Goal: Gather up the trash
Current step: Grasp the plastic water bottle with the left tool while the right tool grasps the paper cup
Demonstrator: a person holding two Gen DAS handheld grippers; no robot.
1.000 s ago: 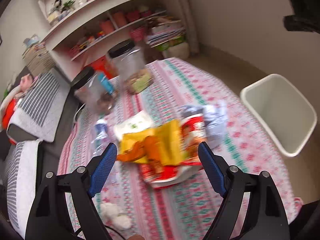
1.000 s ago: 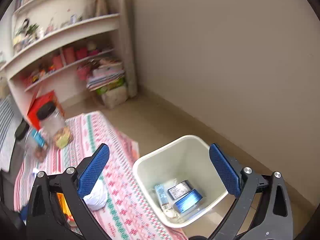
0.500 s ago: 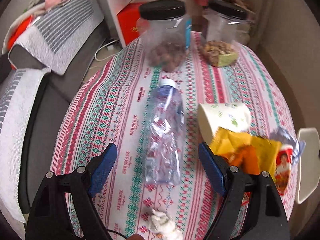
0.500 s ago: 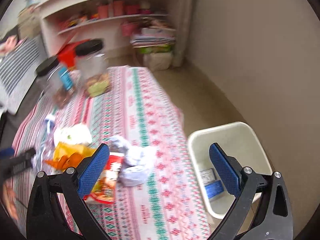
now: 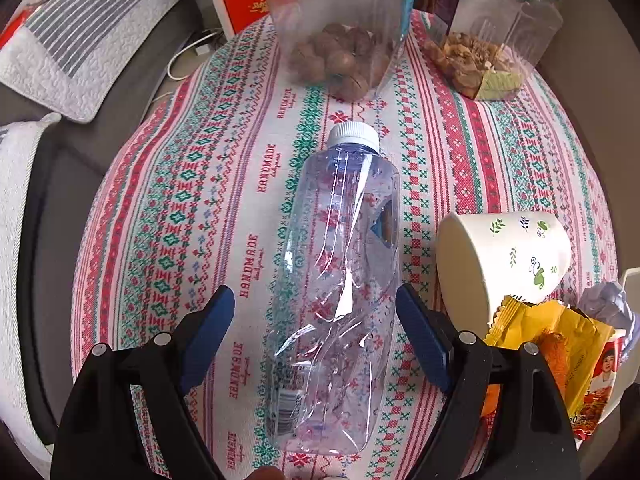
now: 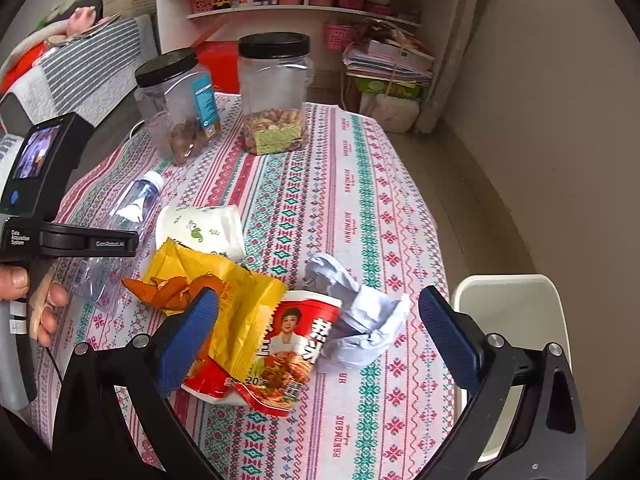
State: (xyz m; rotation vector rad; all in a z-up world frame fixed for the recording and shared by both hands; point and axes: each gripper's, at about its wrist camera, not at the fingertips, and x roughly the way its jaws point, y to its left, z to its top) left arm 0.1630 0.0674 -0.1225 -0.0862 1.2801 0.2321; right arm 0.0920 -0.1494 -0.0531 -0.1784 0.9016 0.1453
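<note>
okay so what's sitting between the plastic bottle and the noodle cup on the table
In the right wrist view, a tipped paper cup and a torn yellow snack wrapper lie between the plastic bottle and the red noodle cup; the wrapper overlaps the noodle cup.

On the surface (image 6: 352, 184), the bottle (image 5: 340, 280) lies between the left tool's (image 5: 316, 344) fingers, cap toward two jars (image 6: 176, 108) behind. To its right lies a tipped cup (image 5: 504, 260), then wrappers (image 6: 224, 296), crumpled paper (image 6: 356, 312), and a bin (image 6: 516, 312) beyond the edge.
</note>
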